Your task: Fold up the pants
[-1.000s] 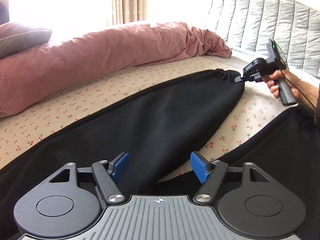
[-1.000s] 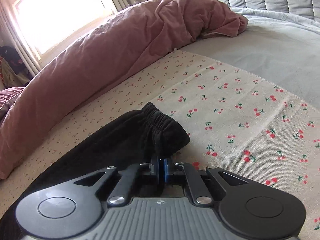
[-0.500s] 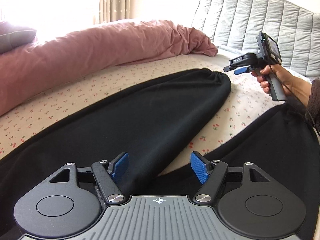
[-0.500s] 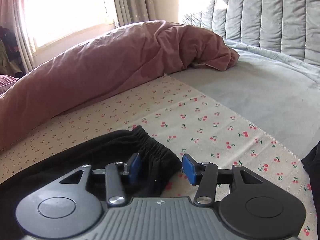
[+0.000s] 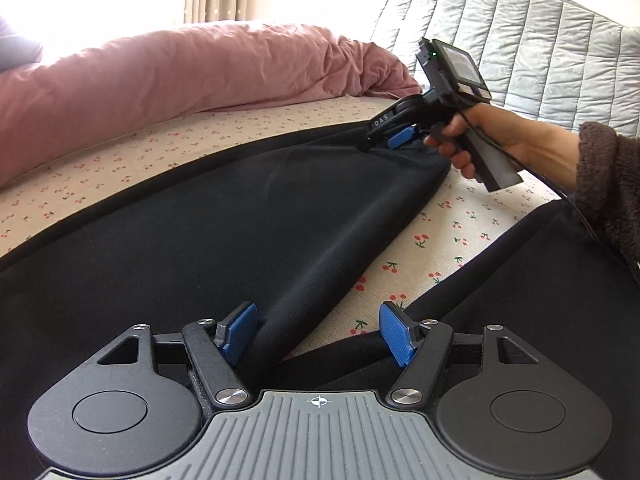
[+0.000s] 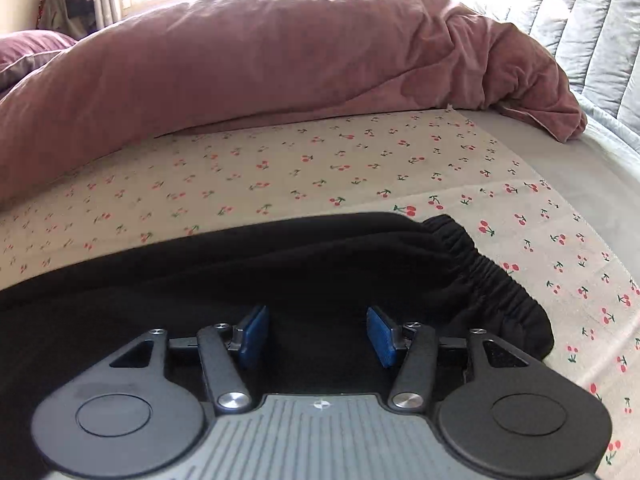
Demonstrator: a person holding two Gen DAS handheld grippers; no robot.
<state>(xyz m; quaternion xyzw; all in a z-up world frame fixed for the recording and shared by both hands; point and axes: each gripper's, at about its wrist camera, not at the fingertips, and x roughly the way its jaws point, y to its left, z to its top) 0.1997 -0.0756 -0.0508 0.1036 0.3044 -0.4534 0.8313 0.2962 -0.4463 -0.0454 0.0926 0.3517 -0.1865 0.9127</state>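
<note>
The black, soft-knit pants (image 5: 224,232) lie spread on the bed's cherry-print sheet (image 5: 452,232), one leg running away toward its gathered elastic cuff (image 6: 492,276), the other leg (image 5: 520,292) splayed off to the right with a wedge of sheet between them. The left claw (image 5: 318,332) is spread wide over the point where the two legs meet, its blue pads clear of the fabric; its jaws are narrowing slightly, with a ridge of the leg's edge between them but not pinched. The right claw (image 6: 316,334) is spread too, about half way, hovering over the far leg just short of the cuff and holding nothing.

Judging from this layout, the step in hand is taking new holds to bring one leg onto the other. To do it well, each claw should bite both layers at the leg's edge, the right one close to the cuff, so the leg travels taut and lands seam on seam without a wrinkle.

The left wrist view alone shows the splayed second leg, the person's hand (image 5: 460,140) and fuzzy dark sleeve (image 5: 608,184). The right wrist view alone shows the cuff's gathers, the grey bed surface beyond the sheet, and the full dusty-pink duvet (image 6: 280,64).
</note>
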